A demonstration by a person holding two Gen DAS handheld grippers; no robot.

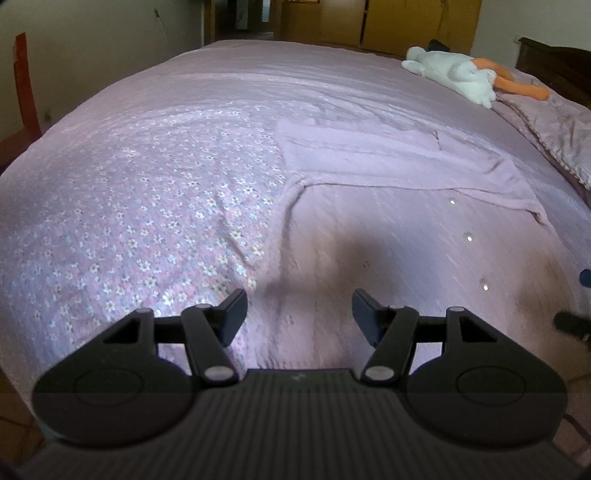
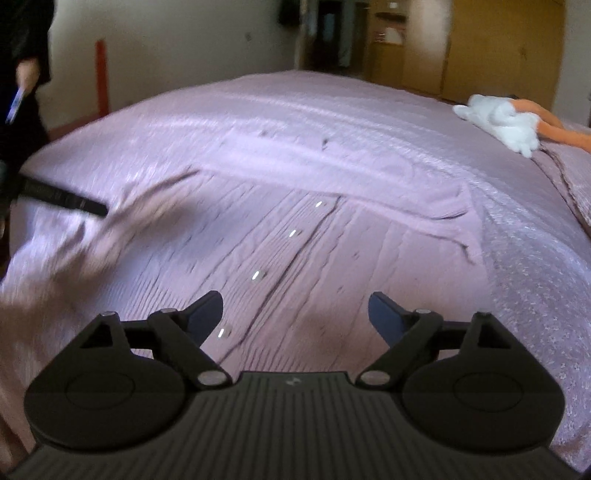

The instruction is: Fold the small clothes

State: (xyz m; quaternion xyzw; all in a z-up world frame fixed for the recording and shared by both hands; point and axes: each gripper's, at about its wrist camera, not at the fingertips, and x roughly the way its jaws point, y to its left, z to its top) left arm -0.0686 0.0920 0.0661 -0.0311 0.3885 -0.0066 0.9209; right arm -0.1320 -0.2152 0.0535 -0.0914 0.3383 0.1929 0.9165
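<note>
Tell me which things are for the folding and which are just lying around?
For the folding:
- pink cardigan with shiny buttons
- left tool, open
- right tool, open

Just lying around:
- white and orange soft toy
- red chair
- wooden cupboards

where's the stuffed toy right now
The stuffed toy lies at the far right of the bed in both wrist views, well beyond the pink cardigan, near the headboard.

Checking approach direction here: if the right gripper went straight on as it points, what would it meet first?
Most likely the pink buttoned garment lying on the bed: the open right gripper points down at its button row. Depth is unclear.
</note>
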